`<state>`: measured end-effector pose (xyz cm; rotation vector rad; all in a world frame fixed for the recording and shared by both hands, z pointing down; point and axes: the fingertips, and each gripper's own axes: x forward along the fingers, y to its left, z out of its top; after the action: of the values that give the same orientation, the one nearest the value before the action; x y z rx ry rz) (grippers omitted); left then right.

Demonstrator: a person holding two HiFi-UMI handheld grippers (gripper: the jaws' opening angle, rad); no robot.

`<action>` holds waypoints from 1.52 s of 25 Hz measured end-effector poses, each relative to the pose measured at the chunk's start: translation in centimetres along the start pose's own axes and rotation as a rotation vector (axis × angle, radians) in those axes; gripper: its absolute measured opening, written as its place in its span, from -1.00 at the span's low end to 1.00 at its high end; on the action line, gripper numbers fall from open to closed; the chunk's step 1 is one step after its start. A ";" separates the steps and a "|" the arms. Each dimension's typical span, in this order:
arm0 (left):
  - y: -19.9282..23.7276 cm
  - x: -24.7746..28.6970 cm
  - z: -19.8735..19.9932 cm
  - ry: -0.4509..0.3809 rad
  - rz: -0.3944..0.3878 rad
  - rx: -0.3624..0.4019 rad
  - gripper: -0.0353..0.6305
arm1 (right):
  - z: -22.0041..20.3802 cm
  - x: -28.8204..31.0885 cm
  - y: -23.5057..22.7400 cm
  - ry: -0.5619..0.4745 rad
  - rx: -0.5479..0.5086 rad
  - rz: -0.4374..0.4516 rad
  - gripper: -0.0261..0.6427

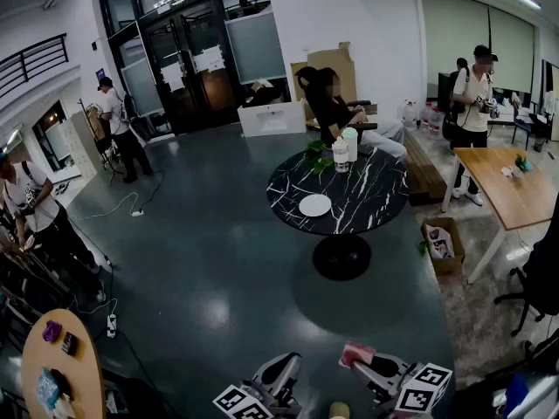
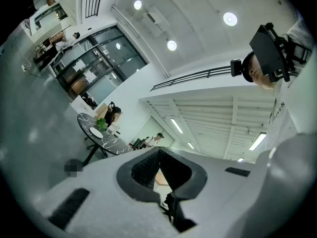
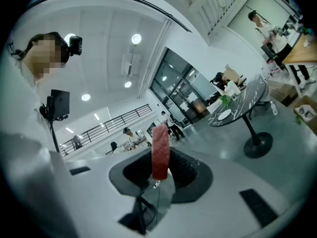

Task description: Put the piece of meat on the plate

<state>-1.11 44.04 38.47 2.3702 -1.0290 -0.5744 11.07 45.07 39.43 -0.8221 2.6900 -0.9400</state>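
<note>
A red slab of meat [image 3: 160, 150] stands upright between the pads of my right gripper [image 3: 161, 163], which is shut on it. In the head view the meat [image 1: 356, 353] shows pink at the bottom edge, at the tip of the right gripper [image 1: 363, 362]. My left gripper [image 1: 279, 370] is beside it, its jaws together with nothing held [image 2: 159, 155]. The white plate [image 1: 314, 204] lies on the near side of a round black marble table [image 1: 376, 190], well ahead across the floor. The plate [image 3: 224, 114] is also small and far in the right gripper view.
Two bottles [image 1: 345, 151] and a green plant [image 1: 316, 155] stand on the marble table's far side, where a person [image 1: 327, 94] sits. A wooden table [image 1: 515, 186] and an open cardboard box [image 1: 441, 238] are at the right. A round wooden table [image 1: 57, 365] is at the lower left.
</note>
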 end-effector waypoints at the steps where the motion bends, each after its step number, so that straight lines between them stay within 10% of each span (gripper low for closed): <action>1: 0.4 0.4 0.1 -0.004 0.003 -0.006 -0.87 | 0.4 0.3 -0.4 -0.001 -0.001 0.000 -0.64; 38: 19.0 17.8 5.6 0.015 0.016 -0.058 -0.87 | 13.1 15.9 -16.9 -0.004 0.000 -0.049 -0.64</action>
<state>-3.47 17.70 41.96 2.3101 -1.0103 -0.5722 9.70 18.47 39.79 -0.8927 2.6780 -0.9485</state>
